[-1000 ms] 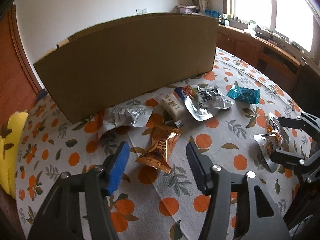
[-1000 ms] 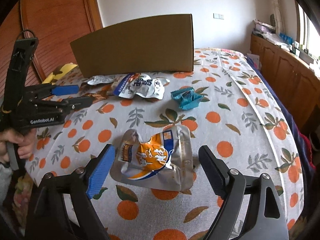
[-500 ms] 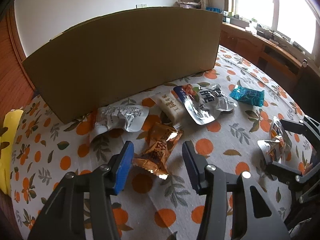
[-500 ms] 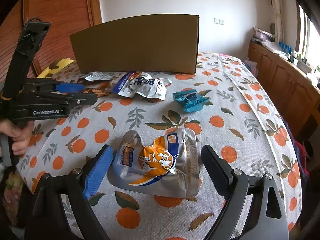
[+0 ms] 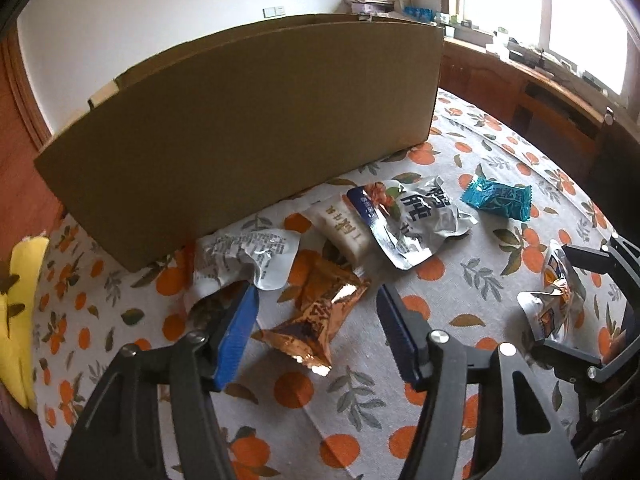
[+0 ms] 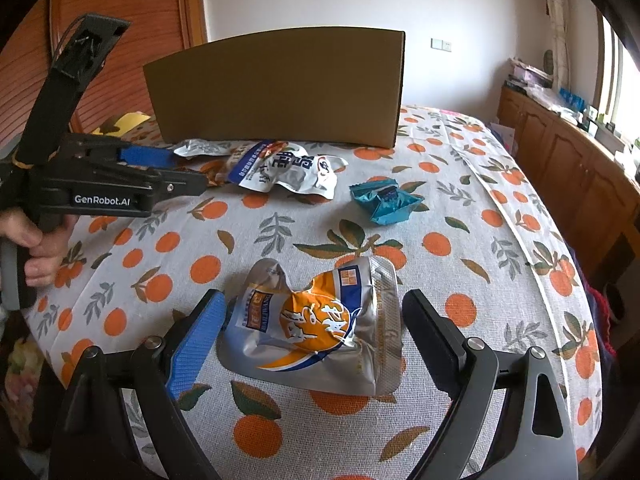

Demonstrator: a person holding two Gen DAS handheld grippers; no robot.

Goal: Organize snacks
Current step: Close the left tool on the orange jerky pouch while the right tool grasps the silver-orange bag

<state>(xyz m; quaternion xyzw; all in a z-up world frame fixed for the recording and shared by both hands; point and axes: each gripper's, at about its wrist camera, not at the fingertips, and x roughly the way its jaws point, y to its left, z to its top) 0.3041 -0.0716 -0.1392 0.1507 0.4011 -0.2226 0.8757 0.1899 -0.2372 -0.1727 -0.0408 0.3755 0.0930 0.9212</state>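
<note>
Several snack packets lie on the orange-print tablecloth before a tall cardboard box. My left gripper is open, its jaws on either side of a copper foil packet. Behind it lie a silver packet, a white bar, a silver-and-blue packet and a teal packet. My right gripper is open around a silver-and-orange pouch, which also shows in the left wrist view. The left gripper shows in the right wrist view.
The box stands upright at the back of the table. A yellow cushion lies off the left edge. Wooden cabinets run along the right wall under a window. The teal packet lies mid-table.
My left gripper has moved forward and down, so its jaws now flank the copper packet. My right gripper has closed in slightly on the silver-and-orange pouch.
</note>
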